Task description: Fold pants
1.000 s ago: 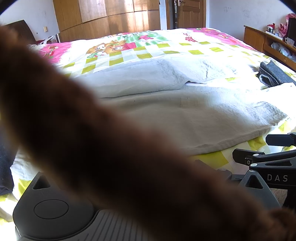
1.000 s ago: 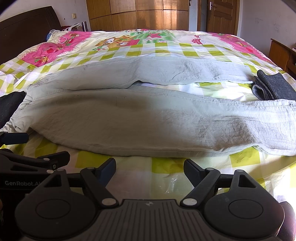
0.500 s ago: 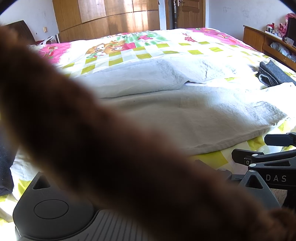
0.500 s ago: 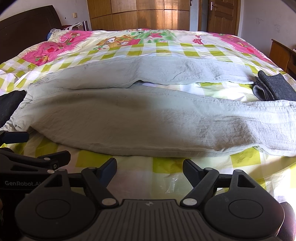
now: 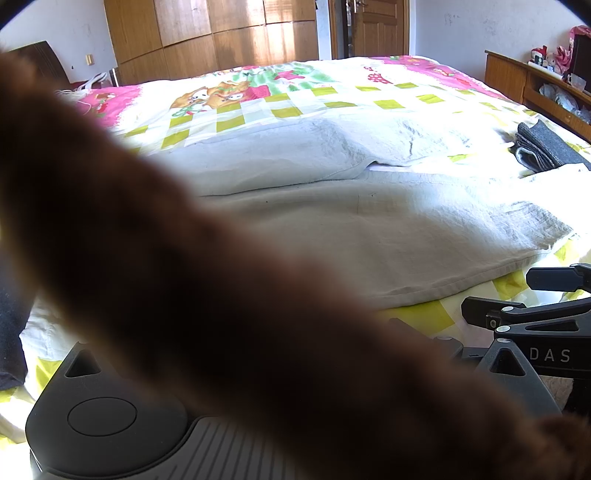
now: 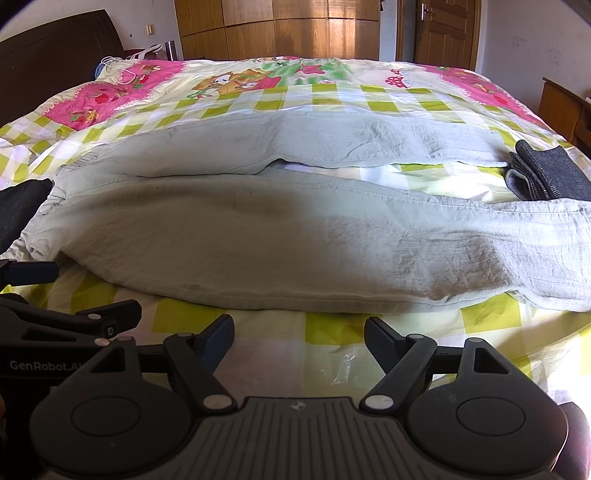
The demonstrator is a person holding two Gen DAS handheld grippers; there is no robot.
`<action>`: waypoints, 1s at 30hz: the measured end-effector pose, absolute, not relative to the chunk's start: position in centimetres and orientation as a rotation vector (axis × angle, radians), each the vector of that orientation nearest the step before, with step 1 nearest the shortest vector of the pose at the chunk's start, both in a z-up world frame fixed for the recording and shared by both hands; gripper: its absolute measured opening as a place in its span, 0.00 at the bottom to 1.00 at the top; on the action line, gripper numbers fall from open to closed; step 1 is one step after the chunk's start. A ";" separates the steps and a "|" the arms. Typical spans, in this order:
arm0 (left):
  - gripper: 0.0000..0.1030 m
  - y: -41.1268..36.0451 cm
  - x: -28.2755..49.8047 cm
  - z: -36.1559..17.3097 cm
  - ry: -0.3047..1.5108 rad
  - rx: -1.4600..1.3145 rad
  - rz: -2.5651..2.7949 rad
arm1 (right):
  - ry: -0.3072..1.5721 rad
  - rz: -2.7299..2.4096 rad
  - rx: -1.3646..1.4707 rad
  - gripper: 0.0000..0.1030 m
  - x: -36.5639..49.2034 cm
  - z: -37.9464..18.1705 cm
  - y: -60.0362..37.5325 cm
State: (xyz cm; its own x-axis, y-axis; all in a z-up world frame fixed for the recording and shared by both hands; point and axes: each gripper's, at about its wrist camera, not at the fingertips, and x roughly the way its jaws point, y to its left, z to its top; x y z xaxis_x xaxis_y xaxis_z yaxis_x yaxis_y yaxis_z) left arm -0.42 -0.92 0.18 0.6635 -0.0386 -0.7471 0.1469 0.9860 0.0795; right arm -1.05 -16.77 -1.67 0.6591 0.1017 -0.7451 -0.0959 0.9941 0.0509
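A pair of pale grey-green pants lies spread flat across a bed covered by a cartoon-print, yellow-checked quilt, the waist toward the bed's left edge and the two legs running toward its right edge, the near leg close to the front edge. The legs part midway, showing a strip of quilt between them. The right tongs sit just short of the near leg over the bed's front edge, jaws spread wide and gripping nothing. The left tongs appear at the left of the right wrist view, beside the right tongs, near the waist end; in the left wrist's own view a blurred brown shape covers most of the lens and hides the fingers, so how far they stand open cannot be told. A folded dark grey garment rests at the bed's right edge, touching the leg ends. A wooden wardrobe and door stand behind the bed.
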 end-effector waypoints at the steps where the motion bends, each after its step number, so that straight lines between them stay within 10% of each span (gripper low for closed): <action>1: 1.00 -0.9 -0.4 0.2 0.840 0.137 -0.105 | 0.844 0.112 0.007 0.88 -1.0 -1.7 -16.8; 30: 1.00 1.8 -0.1 2.7 0.759 0.161 -0.064 | 0.773 0.240 -0.091 0.86 0.3 1.0 -12.8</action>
